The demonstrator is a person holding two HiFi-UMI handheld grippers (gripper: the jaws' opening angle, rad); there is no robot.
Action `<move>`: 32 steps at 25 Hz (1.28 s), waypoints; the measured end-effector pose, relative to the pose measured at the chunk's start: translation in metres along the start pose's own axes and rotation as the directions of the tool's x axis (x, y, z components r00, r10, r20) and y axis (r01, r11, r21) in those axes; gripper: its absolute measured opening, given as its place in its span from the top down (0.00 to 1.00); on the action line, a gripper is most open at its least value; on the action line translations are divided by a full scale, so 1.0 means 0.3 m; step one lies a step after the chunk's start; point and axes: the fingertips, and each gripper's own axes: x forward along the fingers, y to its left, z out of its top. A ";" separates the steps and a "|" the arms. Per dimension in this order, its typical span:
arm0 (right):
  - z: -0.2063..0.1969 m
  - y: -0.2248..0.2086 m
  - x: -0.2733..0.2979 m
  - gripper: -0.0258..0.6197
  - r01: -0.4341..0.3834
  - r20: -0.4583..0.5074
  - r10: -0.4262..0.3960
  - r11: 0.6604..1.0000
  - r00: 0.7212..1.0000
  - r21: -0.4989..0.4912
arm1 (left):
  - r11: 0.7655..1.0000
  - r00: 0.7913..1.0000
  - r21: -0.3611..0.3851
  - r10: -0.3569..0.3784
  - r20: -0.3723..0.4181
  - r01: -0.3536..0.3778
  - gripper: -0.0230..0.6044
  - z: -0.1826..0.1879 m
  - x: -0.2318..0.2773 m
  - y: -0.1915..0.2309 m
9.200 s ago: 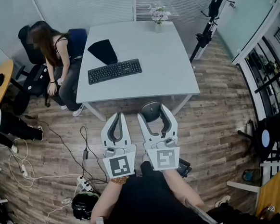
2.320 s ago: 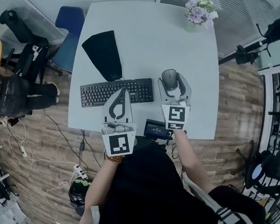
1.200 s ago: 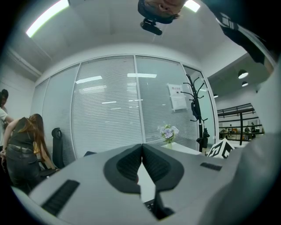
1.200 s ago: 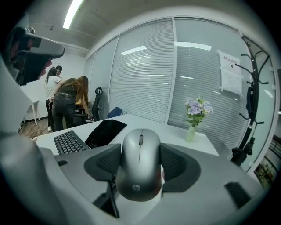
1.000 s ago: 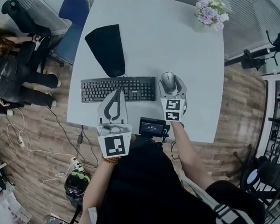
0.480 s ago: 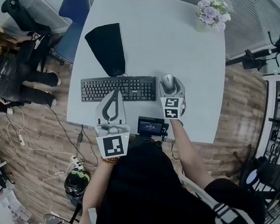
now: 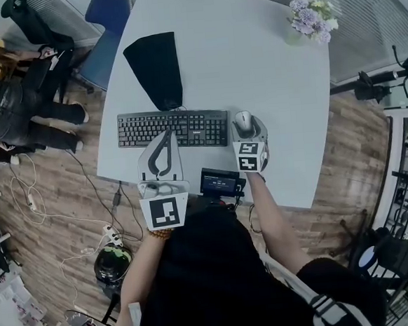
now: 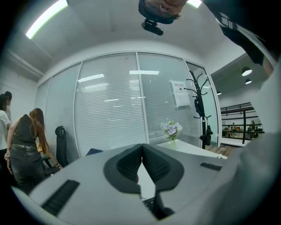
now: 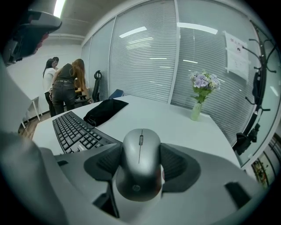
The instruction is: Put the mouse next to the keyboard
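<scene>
The mouse (image 9: 139,163) is grey with a smooth, slightly shiny shell, oval and domed. It has a thin line down the middle of its far half, a small scroll wheel in that line, and a small round logo near its near end. It sits between the jaws of the right gripper (image 7: 248,122), whose dark ribbed pads press on its left and right sides, so the jaws are pinching it. In the head view the mouse is just beside the right end of the keyboard (image 7: 172,129), over the near part of the white table (image 7: 252,56). I cannot tell if it already touches the table top. The keyboard is black, long and flat, with many small matte keys. Beyond it lies a black soft pouch (image 7: 156,67) of a tapered shape, its narrow end almost at the keyboard. At the far right corner stands a small pale vase with purple and white flowers (image 7: 311,11). The left gripper (image 7: 165,135) is grey with a dark padded tip. It is over the near edge of the keyboard, with its jaws pressed together on nothing.
</scene>
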 end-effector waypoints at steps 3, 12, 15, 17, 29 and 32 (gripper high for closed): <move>-0.025 -0.003 0.019 0.52 -0.003 -0.021 0.003 1.000 1.000 0.013 | 1.000 1.000 0.001 0.000 -0.001 0.000 0.95 -0.004 0.006 0.000; -0.105 0.007 0.059 0.52 -0.012 -0.084 0.015 1.000 0.996 0.027 | 1.000 1.000 0.003 0.005 -0.012 -0.005 0.95 -0.015 0.008 0.006; -0.128 0.016 0.071 0.52 -0.017 -0.105 0.020 1.000 0.994 0.023 | 1.000 1.000 0.005 0.007 -0.015 -0.007 0.95 -0.016 0.007 0.011; -0.141 0.019 0.080 0.52 -0.020 -0.118 0.023 1.000 0.993 0.024 | 1.000 1.000 0.010 0.007 -0.016 -0.007 0.95 -0.017 0.009 0.015; -0.187 0.033 0.114 0.52 -0.022 -0.171 0.026 0.999 0.985 0.026 | 1.000 1.000 0.005 0.017 -0.018 -0.017 0.95 -0.024 0.006 0.038; -0.189 0.037 0.118 0.52 -0.022 -0.176 0.026 0.999 0.984 0.025 | 1.000 1.000 0.003 0.019 -0.015 -0.019 0.95 -0.022 0.002 0.047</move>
